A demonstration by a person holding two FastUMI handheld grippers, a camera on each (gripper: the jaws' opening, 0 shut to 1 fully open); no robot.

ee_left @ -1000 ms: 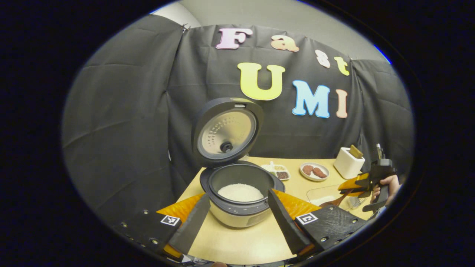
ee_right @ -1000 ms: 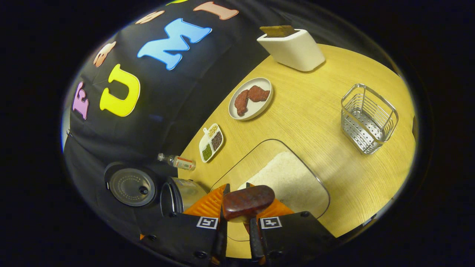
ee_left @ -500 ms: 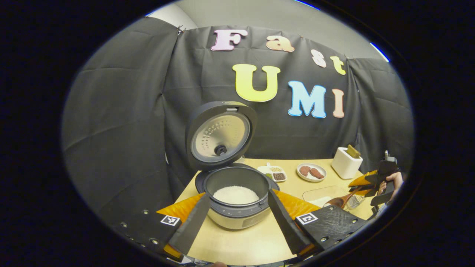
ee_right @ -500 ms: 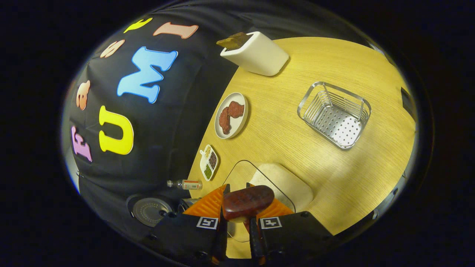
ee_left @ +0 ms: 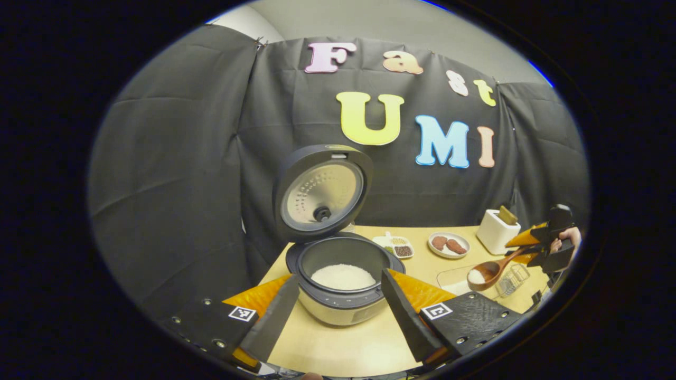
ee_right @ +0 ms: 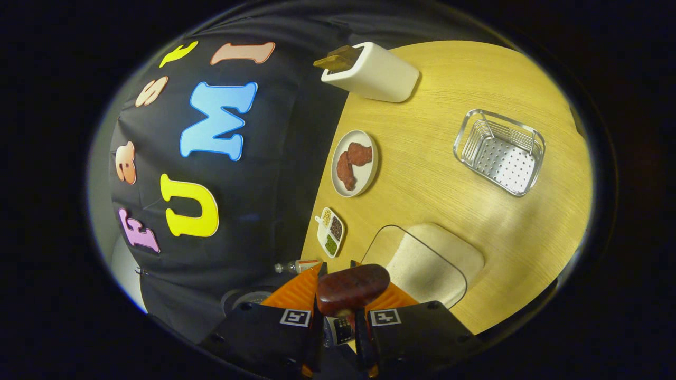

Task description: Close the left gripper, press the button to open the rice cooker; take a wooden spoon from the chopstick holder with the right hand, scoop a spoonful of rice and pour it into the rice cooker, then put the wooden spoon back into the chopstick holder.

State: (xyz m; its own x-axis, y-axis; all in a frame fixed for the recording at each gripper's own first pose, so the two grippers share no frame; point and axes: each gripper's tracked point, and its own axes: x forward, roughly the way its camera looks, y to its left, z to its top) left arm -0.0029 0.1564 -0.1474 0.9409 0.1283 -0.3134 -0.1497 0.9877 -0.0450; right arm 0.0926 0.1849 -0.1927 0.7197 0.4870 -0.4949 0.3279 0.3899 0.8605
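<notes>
Table: you work over a pale yellow wood-grain tabletop (ee_right: 422, 158), which fills the right half of your right gripper view.
Rice cooker: your grey, round rice cooker (ee_left: 340, 287) stands at the table's near left edge in the left gripper view, its lid (ee_left: 321, 191) swung up and back, and white rice (ee_left: 343, 275) lies in the inner pot.
Rice container: a clear, shallow rectangular container (ee_right: 422, 261) with a bed of white rice sits just ahead of your right gripper.
Chopstick holder: the silver wire-and-perforated-metal basket (ee_right: 499, 152) rests on the far right of the table, well apart from the container.
White box: a white, rounded block-shaped holder (ee_right: 372, 74) with something brown sticking out of its top stands at the table's back edge.
Plate: a small round white plate (ee_right: 354, 163) carries two reddish-brown pieces.
Sorted dish: a small white divided dish (ee_right: 330, 232) holds grains in separate compartments.
Bottle: a small clear bottle (ee_right: 296, 266) lies on its side near the cloth; it is too small for you to tell more.
Left gripper: your left gripper (ee_left: 338, 311) hangs wide apart, holding nothing, with the cooker framed between its fingers.
Right gripper: your right gripper (ee_right: 338, 316) is clamped narrow on the dark reddish-brown wooden spoon (ee_left: 494, 268) by the handle.
Spoon: in the left gripper view its bowl carries a small heap of white rice and hangs in the air above the container, to the right of the cooker and apart from it.
</notes>
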